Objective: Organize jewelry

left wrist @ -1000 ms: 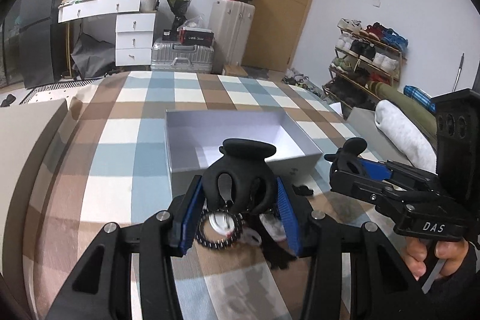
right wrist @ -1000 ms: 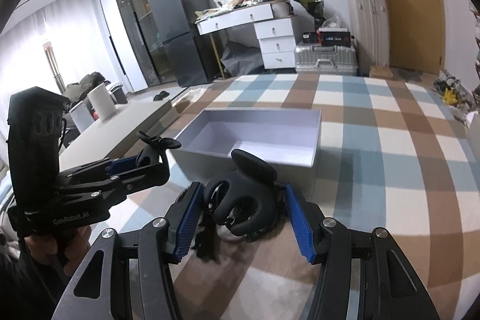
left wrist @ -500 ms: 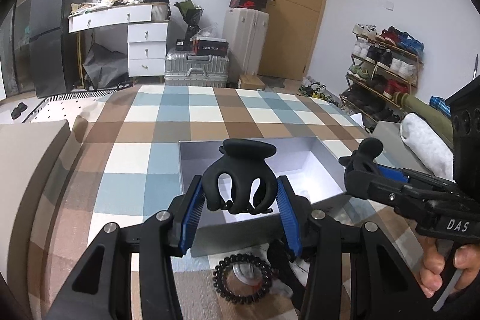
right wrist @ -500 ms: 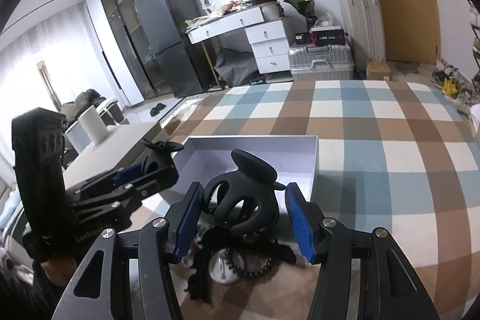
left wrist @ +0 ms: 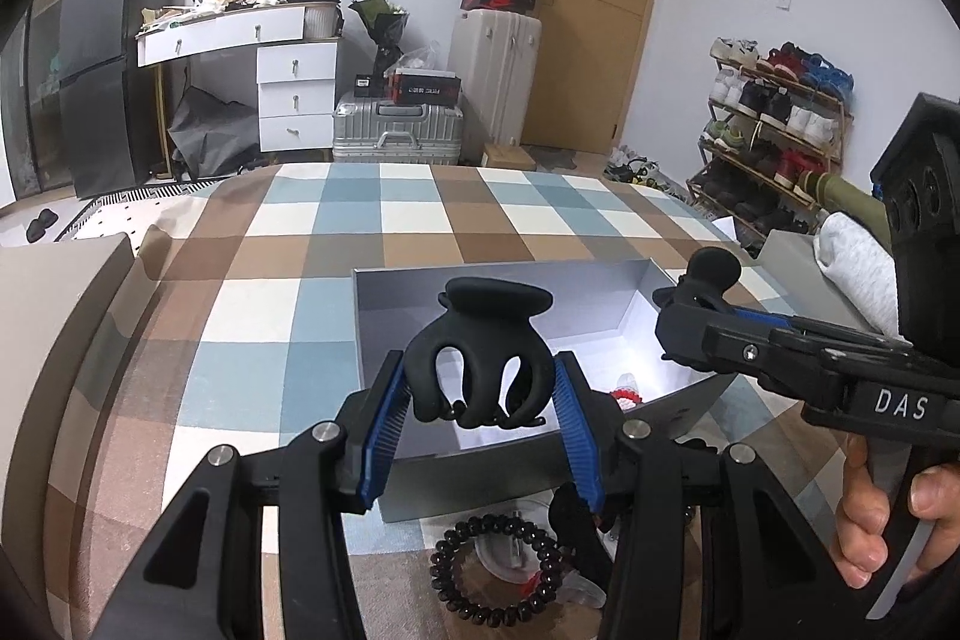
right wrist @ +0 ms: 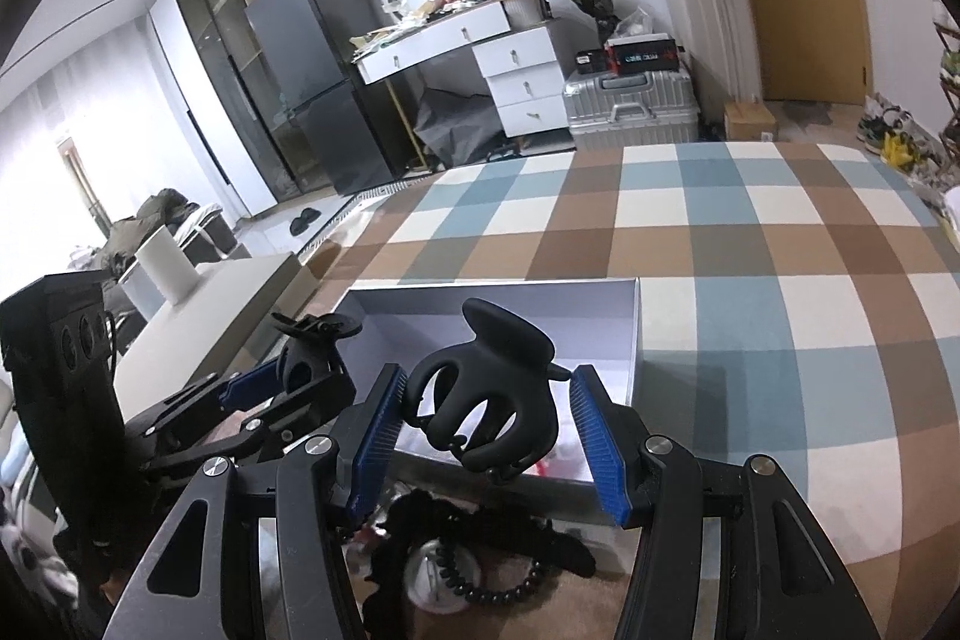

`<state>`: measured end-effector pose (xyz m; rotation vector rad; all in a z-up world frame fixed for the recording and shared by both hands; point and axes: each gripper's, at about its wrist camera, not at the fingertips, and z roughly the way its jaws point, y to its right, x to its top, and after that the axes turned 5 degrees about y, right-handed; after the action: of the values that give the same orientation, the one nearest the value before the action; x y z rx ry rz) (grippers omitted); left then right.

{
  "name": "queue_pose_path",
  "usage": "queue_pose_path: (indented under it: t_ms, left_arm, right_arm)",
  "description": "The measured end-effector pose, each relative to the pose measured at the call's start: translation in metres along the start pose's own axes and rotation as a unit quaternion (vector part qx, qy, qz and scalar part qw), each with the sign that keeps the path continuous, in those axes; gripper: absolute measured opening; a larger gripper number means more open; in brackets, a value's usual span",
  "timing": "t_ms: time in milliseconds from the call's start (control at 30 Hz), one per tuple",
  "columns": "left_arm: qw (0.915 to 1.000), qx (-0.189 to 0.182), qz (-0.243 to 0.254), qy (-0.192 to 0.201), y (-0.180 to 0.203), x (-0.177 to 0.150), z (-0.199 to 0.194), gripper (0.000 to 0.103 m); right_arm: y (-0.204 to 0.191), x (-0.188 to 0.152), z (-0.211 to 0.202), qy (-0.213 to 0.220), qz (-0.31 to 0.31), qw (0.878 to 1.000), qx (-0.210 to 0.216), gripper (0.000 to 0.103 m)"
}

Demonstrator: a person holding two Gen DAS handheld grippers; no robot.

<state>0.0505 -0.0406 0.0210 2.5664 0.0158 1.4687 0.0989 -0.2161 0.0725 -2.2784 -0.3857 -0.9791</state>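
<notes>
The left tongs are clamped on a black hair claw, with the blue pads pressing on both of its sides. The claw sits in the middle of the left wrist view, held up in front of the near wall of a white box. The right tongs hold a second black claw in the middle of the right wrist view; the left pad touches it, but I cannot tell if the right pad does. This claw is also up over the near edge of the box. Inside the box, near the front, lies a small red and white thing. At the bottom of the left wrist view, a black coil hair tie lies on the checked cloth, just in front of the box. Other dark hair things lie beside it, too hidden to name. A hand grips the right handle at the lower right.
</notes>
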Motion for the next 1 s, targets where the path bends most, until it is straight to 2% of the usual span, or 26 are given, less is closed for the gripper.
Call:
queue_pose_path:
  t_ms: [600,633,733,767,800,833,900,1000]
  left_arm:
    - [1.0000,0.008,0.003,0.000,0.001,0.000,0.006,0.042]
    - [1.0000,0.005,0.003,-0.001,0.001,0.000,0.006,0.042]
    - [1.0000,0.000,0.004,-0.006,0.002,-0.001,0.004,0.042]
    - [1.0000,0.000,0.005,-0.006,0.003,-0.001,0.003,0.046]
    - [1.0000,0.002,0.006,-0.007,0.003,-0.001,0.003,0.056]
    - [1.0000,-0.001,0.006,-0.007,0.004,-0.001,0.001,0.060]
    - [0.9999,-0.007,0.005,-0.009,0.006,0.000,-0.003,0.073]
    - [0.9999,-0.004,0.011,-0.010,0.010,0.000,-0.012,0.083]
  right_arm:
    - [-0.002,0.000,0.011,-0.012,0.002,1.000,-0.011,0.057]
    - [-0.003,0.000,0.009,-0.009,0.001,1.000,-0.014,0.058]
    - [-0.003,0.001,-0.002,0.007,-0.002,1.000,-0.026,0.070]
    - [-0.003,0.001,-0.007,0.012,-0.007,1.000,-0.028,0.073]
    - [-0.004,0.001,-0.011,0.013,-0.011,0.999,-0.030,0.076]
    - [-0.004,0.000,-0.016,0.014,-0.016,0.999,-0.034,0.078]
    - [-0.003,-0.002,-0.024,0.016,-0.021,0.999,-0.041,0.091]
    - [0.000,-0.005,-0.036,0.023,-0.022,0.998,-0.056,0.102]
